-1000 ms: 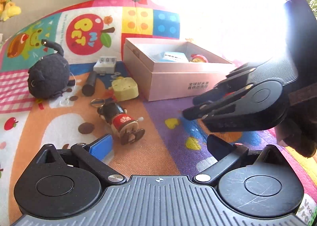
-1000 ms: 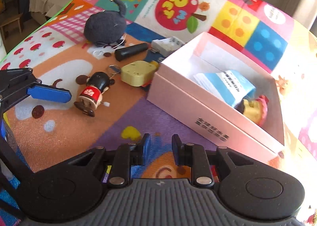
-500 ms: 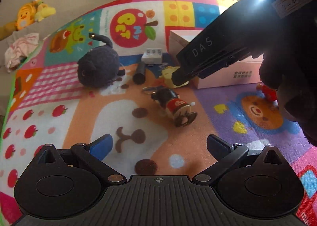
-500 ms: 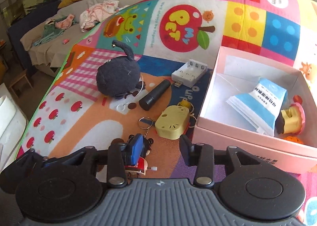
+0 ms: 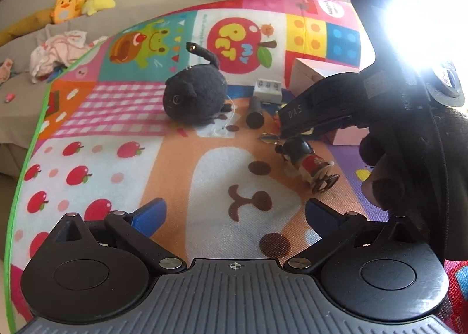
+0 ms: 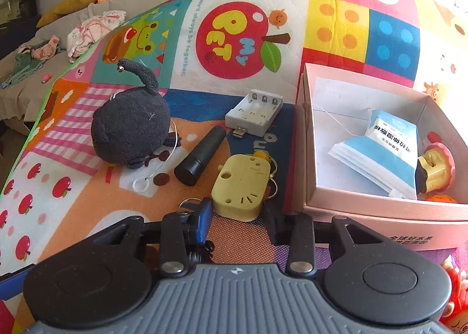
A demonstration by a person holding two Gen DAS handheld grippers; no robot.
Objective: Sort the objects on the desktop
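Now R tongs partly open, jaws just closing slightly, nothing gripped; yellow music box lies just ahead betw. the tips, long axis running away from camera, beside pink box. L tongs wide open, empty, over play mat; wind-up figure ahead-right, lying on its side.

Left claw: jaws spread wide with nothing between them, pitched downward, its blue-faced fingers clear of contact. Right claw: jaws partly apart and empty after opening and then easing slightly closed within the last second, also pitched downward; it lies ahead and to the right of the left claw, where its black body crosses the left wrist view. A dark-gloved hand grips the right claw's handle from behind.
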